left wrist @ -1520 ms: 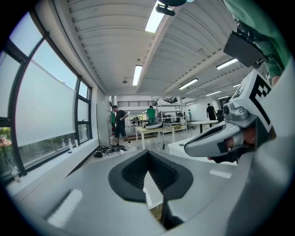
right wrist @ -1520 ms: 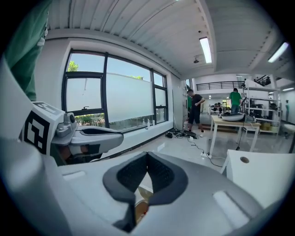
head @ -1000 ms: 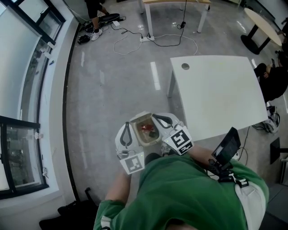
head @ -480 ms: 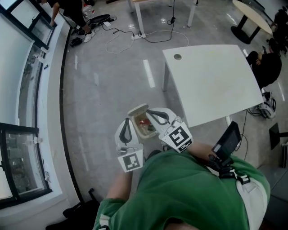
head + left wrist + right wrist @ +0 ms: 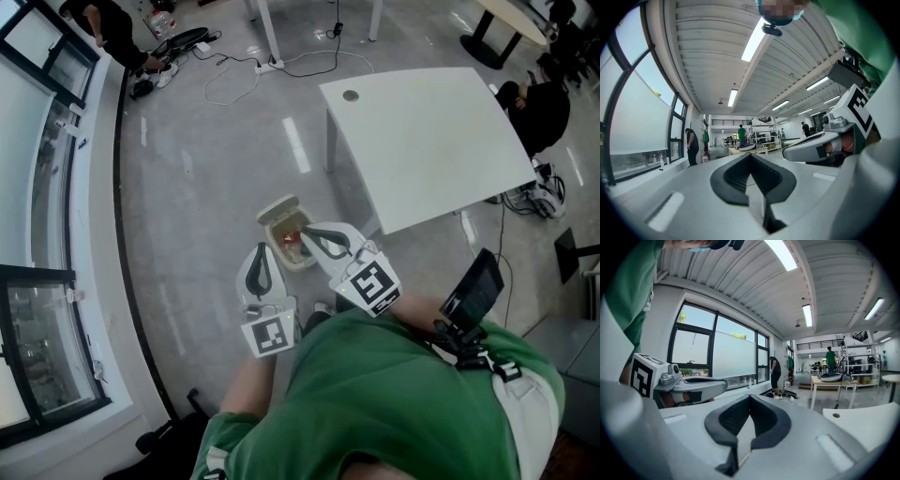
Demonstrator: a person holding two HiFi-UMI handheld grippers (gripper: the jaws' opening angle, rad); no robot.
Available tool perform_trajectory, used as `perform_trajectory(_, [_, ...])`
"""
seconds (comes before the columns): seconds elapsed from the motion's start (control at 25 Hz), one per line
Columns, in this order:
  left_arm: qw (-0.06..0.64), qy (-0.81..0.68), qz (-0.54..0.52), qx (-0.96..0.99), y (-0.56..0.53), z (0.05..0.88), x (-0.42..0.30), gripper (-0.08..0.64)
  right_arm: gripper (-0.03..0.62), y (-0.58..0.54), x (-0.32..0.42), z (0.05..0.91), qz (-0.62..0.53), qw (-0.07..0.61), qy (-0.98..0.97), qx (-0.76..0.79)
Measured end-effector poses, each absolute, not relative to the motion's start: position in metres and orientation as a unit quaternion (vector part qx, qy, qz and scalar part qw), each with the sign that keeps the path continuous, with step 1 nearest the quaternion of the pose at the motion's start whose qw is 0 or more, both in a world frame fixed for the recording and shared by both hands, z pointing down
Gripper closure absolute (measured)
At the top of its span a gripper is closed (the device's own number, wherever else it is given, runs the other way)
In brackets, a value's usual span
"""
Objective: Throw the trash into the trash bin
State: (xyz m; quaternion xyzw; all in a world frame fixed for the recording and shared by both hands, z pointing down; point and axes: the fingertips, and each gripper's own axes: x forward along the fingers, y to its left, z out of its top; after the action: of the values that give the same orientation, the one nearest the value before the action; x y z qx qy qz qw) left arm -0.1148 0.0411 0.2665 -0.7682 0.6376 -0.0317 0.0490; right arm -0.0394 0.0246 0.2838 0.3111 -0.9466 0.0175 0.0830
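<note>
Showing pale takeout box (image 5: 277, 234), lid (image 5: 278, 207) open, reddish scraps (image 5: 292, 237) inside

No readable text, brand, number or sign in any view.

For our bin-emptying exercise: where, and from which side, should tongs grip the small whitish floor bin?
Probably the near rim of the small whitish floor bin, from straight above: it stands upright, mouth open, lid flap raised behind.
</note>
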Motion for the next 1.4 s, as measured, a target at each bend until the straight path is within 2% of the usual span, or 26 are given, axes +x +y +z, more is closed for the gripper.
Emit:
perform_trajectory(0.72, [0.013, 0.651, -0.001, -0.759, 0.054, 0.261, -0.103, 0.555, 0.589, 0.036, -0.013, 0.288, 0.04, 0.081, -0.948, 0.307])
perform_trajectory(1.4, [0.023, 0.629, 0.008, -0.777, 0.046, 0.249, -0.075, 0.555, 0.589, 0.031, 0.013, 0.274, 0.031, 0.067, -0.938, 0.338])
